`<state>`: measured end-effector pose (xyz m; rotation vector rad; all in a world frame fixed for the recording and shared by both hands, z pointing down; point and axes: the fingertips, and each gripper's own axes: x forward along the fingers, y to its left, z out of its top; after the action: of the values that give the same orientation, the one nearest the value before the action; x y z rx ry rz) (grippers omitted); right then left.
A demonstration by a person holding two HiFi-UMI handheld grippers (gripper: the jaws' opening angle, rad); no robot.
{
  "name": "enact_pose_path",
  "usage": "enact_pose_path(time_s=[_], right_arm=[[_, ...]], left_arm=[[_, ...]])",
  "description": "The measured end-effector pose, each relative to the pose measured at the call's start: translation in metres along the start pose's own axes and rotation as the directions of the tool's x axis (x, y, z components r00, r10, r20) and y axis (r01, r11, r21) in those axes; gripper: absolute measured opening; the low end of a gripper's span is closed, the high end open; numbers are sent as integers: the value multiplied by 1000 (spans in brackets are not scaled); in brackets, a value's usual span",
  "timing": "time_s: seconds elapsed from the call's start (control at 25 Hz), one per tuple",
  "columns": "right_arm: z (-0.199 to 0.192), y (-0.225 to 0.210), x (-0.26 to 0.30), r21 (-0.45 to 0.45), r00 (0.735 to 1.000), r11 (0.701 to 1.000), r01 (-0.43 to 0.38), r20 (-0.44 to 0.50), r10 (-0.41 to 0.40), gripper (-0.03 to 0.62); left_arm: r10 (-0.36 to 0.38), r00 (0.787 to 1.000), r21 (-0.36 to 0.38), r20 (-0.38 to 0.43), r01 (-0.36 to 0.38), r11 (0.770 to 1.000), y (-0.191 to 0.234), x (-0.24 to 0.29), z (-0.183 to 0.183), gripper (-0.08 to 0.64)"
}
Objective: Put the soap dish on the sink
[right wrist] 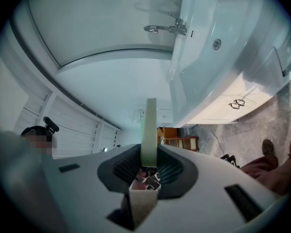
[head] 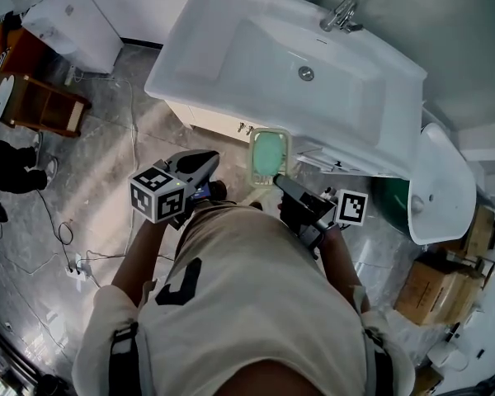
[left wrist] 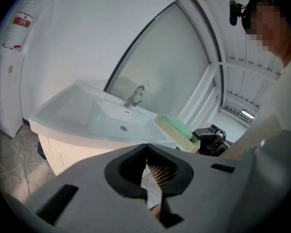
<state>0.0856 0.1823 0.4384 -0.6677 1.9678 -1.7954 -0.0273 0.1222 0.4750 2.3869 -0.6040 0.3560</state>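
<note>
The soap dish (head: 269,153) is pale yellow with a green inset. It hangs in the air just in front of the white sink (head: 231,52), by the basin's near edge. My right gripper (head: 280,180) is shut on its near end. In the right gripper view the soap dish (right wrist: 149,125) shows edge-on, clamped between the jaws of the right gripper (right wrist: 149,154). My left gripper (head: 205,162) hovers to the left of the dish. In its own view the left gripper (left wrist: 146,147) has its tips together and nothing between them, and the soap dish (left wrist: 177,131) shows beyond it. A chrome faucet (head: 340,13) stands at the sink's back.
A white toilet-like fixture (head: 441,180) and a green bin (head: 392,198) stand right of the sink. A wooden shelf (head: 41,106) and a white appliance (head: 74,19) are at the left. Cables (head: 66,250) lie on the grey floor; cardboard boxes (head: 433,291) sit at lower right.
</note>
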Motion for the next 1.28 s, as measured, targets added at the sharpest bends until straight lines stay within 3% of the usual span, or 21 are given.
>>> enact_pose_path(time_s=[0.32, 1.0, 1.28], right_arm=[[-1, 1, 31, 85, 997, 994, -67, 37, 64, 89], [-11, -4, 70, 113, 999, 992, -51, 11, 50, 90], [11, -8, 70, 117, 997, 991, -72, -21, 75, 91]], left_arm=[[-16, 1000, -20, 10, 16, 1000, 27, -14, 5, 20], [-22, 1000, -66, 9, 23, 998, 50, -29, -1, 20], [12, 1000, -76, 18, -11, 997, 48, -15, 8, 20]])
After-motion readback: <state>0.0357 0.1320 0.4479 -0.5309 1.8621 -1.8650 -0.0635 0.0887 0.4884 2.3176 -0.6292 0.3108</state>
